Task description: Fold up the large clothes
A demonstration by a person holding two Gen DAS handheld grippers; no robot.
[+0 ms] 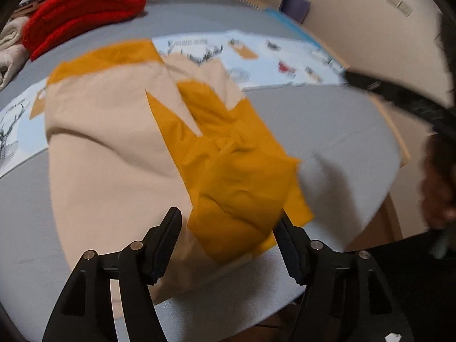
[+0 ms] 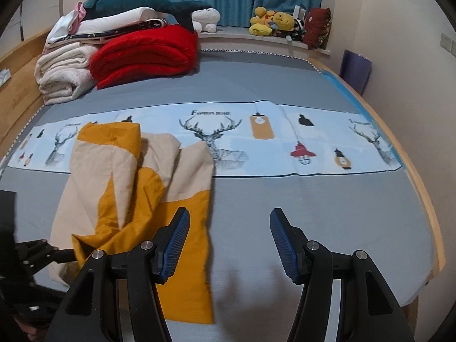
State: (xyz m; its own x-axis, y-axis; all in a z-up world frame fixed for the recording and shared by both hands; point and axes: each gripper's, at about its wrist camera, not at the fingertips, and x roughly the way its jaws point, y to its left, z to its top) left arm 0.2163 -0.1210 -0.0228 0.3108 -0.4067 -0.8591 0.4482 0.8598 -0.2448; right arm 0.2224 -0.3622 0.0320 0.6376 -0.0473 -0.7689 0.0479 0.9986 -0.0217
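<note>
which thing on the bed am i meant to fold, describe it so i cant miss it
On the grey bed, find the pale blue deer-print strip across the middle. The garment lies crumpled over its left end, toward the near edge. It alone is beige with mustard-yellow patches; the red blanket sits folded far behind.

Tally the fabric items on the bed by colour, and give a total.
Yellow and beige garment: 1
Red blanket: 1
Light blue printed cloth: 1
Cream blanket: 1
Total: 4, not counting the mixed stack under the shark plush, too overlapped to count.
</note>
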